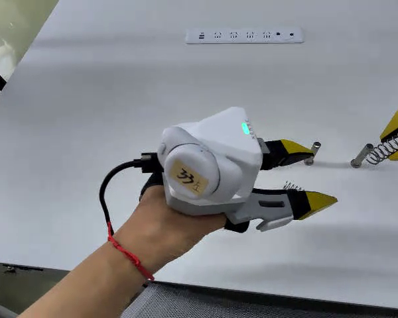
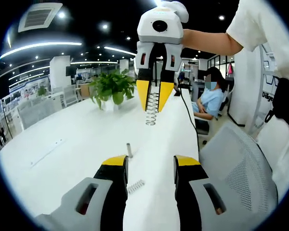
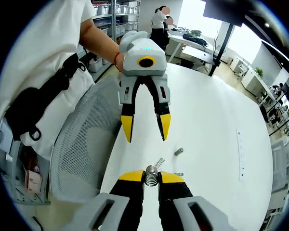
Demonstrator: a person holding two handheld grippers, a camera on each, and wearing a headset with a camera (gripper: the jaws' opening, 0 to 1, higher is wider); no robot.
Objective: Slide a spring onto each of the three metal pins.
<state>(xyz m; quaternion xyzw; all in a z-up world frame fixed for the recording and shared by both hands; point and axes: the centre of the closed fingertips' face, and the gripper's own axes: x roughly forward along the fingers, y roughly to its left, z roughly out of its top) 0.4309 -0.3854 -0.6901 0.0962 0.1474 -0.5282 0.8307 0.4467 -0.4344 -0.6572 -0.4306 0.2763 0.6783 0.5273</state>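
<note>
Holding the left claw (image 1: 324,172) from behind in the left hand (image 1: 162,225), forearm coming in at a slant, wrist bent slightly, with a red cord (image 1: 129,255) round it and a black cable (image 1: 109,185) looping off the back. Got the jaws spread wide with nothing gripped, held over the white worktop (image 1: 119,99). Facing it head-on from the far side of the left claw, the right claw (image 2: 153,108), angled down on a bare forearm out of a white short sleeve. Pinched narrow on the held spring (image 2: 151,113), with the free end poking out past the yellow tips towards the left claw. Can see a loose spring (image 2: 136,185) lying flat on the worktop, right in the gap between the left claw's jaws going by the left gripper view. Just ahead of the left claw's tips, a near pin (image 2: 129,149) standing upright. Further out from the left claw, close to the held spring's free end, a far pin (image 1: 361,156). Way beyond the left claw, a white power strip (image 1: 244,35) lying flat.
</note>
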